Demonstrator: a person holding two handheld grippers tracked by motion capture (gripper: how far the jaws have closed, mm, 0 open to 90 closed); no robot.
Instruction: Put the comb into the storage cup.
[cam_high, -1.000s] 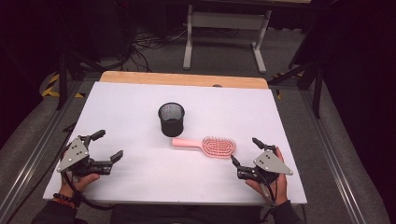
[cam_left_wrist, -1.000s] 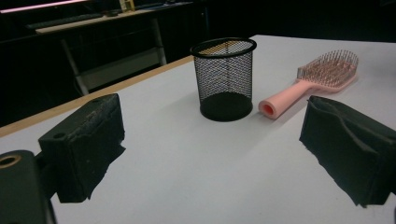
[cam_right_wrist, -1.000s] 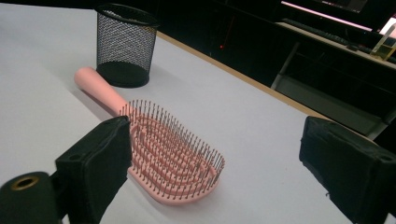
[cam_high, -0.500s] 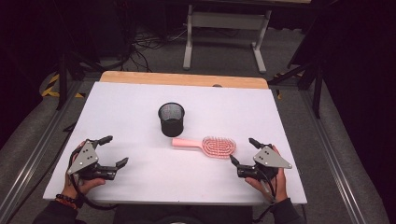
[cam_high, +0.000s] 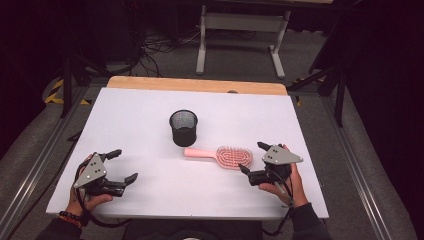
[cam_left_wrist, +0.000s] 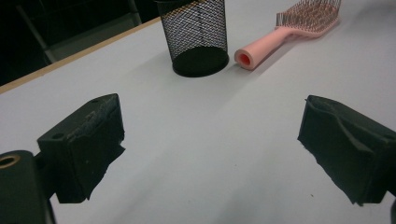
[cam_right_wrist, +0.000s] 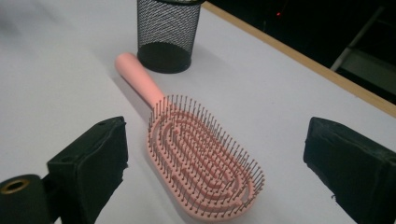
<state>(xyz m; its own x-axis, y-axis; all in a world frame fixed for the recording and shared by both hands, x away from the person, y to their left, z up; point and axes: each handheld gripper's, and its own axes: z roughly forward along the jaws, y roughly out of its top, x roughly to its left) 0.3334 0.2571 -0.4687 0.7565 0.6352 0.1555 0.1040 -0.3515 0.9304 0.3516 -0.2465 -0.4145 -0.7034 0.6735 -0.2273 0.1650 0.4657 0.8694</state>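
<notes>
We see a white table (cam_high: 150, 125) with its far edge in bare wood, and near its middle stands an upright black mesh cup (cam_high: 183, 127). Just beside the cup, on the near right, lies a pink hairbrush (cam_high: 222, 155), flat on the tabletop with its bristles up. Its long axis runs roughly across the table, parallel to the near edge: the handle end points left toward the cup's base and stops close to it, while the oval head points right toward our right gripper (cam_high: 252, 161). That gripper has its jaws spread wide, empty, with the brush head lying between and just ahead of them. Our left gripper (cam_high: 123, 166) sits at the near left corner, well apart from the brush, its jaws also spread and holding nothing.
</notes>
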